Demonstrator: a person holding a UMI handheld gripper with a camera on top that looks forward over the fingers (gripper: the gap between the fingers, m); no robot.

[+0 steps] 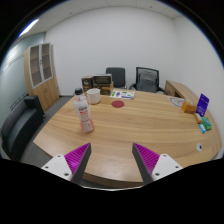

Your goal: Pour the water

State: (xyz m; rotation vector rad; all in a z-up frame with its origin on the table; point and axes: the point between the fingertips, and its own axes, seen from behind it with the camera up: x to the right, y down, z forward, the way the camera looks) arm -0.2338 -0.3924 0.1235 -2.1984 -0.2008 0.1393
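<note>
A clear plastic bottle (pixel 84 112) with a white cap and pinkish label stands upright on the wooden table (pixel 130 125), beyond my left finger. A white cup (pixel 94 96) stands farther back, behind the bottle. My gripper (pixel 112 160) is open over the table's near edge, its two magenta pads (pixel 77 158) wide apart with nothing between them. The bottle is well ahead of the fingers, not touched.
A brown box (pixel 101 82) and a small pink-and-white item (pixel 119 101) lie at the table's far side. A purple-blue card (pixel 203 104) and a green thing (pixel 204 125) sit at the right. Office chairs (pixel 147 78) ring the table; a cabinet (pixel 42 72) stands left.
</note>
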